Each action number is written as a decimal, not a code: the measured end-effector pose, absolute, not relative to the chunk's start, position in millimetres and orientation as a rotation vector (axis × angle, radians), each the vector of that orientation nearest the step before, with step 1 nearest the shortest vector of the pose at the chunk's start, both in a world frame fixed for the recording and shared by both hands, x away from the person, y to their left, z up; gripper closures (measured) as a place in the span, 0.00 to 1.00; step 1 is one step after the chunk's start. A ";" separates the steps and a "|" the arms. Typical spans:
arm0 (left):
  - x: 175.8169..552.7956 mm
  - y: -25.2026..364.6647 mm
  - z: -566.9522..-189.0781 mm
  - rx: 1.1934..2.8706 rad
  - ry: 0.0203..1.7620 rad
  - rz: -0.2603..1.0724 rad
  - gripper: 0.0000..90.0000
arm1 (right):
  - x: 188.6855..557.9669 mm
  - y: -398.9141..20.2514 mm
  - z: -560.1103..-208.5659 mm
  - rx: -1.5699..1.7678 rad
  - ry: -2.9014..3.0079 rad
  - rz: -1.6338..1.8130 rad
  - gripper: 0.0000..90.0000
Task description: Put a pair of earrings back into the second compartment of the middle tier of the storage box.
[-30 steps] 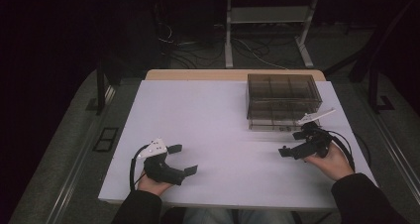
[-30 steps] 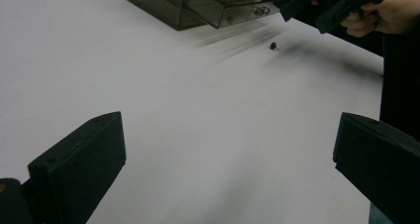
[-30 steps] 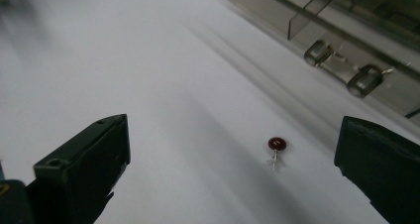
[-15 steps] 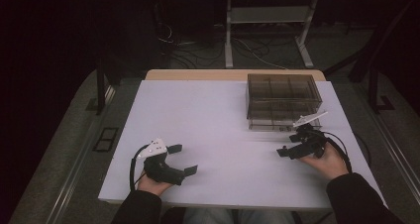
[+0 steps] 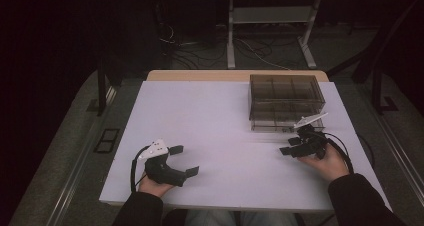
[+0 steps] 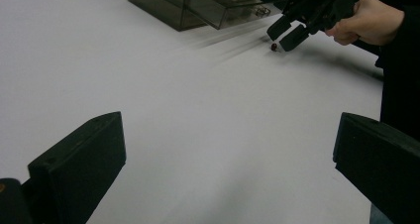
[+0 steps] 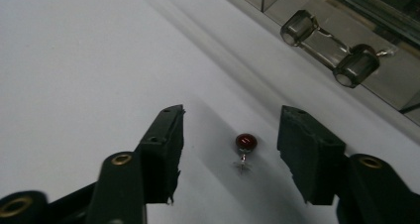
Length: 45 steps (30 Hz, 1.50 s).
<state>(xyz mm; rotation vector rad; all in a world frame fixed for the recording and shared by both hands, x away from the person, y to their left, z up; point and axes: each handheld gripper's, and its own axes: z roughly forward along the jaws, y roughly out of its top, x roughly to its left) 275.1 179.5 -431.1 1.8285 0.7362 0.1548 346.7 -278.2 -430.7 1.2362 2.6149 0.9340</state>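
Table from the high view: white top, person sitting at the near edge w/ a gripper in each hand. Left gripper is resting near the front left corner, jaws spread wide, nothing between them. Right gripper is sitting over on the right side, just in front of a smoky clear box w/ compartments. Its jaws have just been closing and are looking about half open from up here. Stud's too small to make out from this cam.

Left gripper view: its own two jaws are standing far apart at the bottom corners, just bare table between them. Farther off, the right gripper is pointing down at the table w/ a hand around it, and a tiny red stud is lying on the table right by its tips. Box is sitting beyond that, top of frame.

Right gripper view: best look. Stud, red ball w/ a small metal post, is lying on the table between the two jaws, a bit closer to the one on the right of the pic. Gaps are showing on both sides, so pads aren't touching it, not gripping anything atm. Box wall is running across the top right corner, w/ two little clear knobs showing there, well apart from the stud.
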 end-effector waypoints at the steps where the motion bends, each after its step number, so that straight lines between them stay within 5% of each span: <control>1: 275.0 179.3 -431.1 1.829 0.737 0.154 0.00 | 347.3 -278.1 -431.4 1.245 2.609 0.923 0.54; 22: 275.1 179.0 -431.3 1.830 0.735 0.152 0.00 | 348.7 -276.2 -436.2 1.227 2.599 0.842 0.86; 45: 274.8 179.4 -431.2 1.831 0.736 0.152 0.00 | 341.9 -281.7 -394.5 1.182 2.640 0.957 0.87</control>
